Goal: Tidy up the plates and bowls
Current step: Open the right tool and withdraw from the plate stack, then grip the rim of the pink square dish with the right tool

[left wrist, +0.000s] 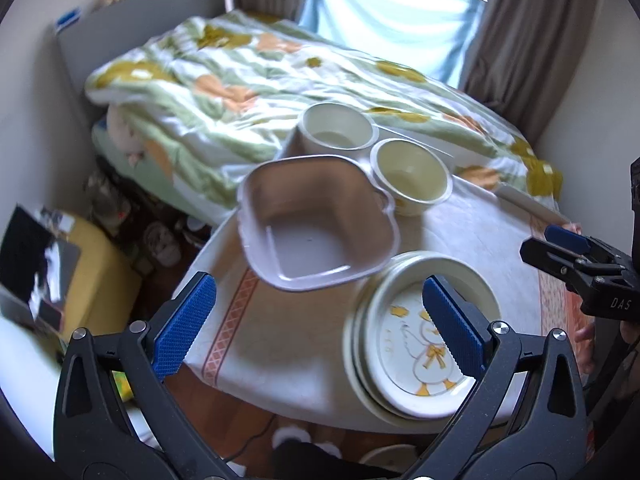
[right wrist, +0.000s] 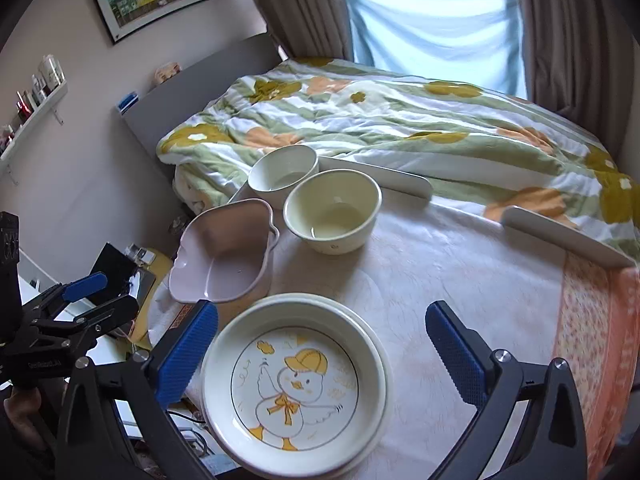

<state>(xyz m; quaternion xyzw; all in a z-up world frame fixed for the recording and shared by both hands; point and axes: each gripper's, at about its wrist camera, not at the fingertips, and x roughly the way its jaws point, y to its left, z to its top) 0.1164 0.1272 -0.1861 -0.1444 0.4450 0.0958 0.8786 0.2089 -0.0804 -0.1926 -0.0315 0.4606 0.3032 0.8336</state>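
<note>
A stack of cream plates, the top one with a duck drawing point(left wrist: 420, 340) point(right wrist: 296, 384), sits at the table's near edge. A pink square bowl point(left wrist: 316, 220) point(right wrist: 224, 252) stands behind it. Two cream round bowls stand at the far edge: one nearer point(left wrist: 412, 180) point(right wrist: 332, 212), one farther point(left wrist: 340, 128) point(right wrist: 284, 174). My left gripper point(left wrist: 320, 328) is open and empty, above the table in front of the pink bowl; it shows at the left in the right wrist view point(right wrist: 90, 292). My right gripper point(right wrist: 324, 352) is open and empty over the duck plate; it shows at the right in the left wrist view point(left wrist: 560, 248).
The round table wears a white and orange cloth point(right wrist: 460, 272). Two white chair backs point(right wrist: 380, 176) point(right wrist: 568, 236) stand against its far edge. A bed with a flowered quilt point(right wrist: 380, 120) lies behind. A yellow box point(left wrist: 92, 264) and clutter are on the floor at left.
</note>
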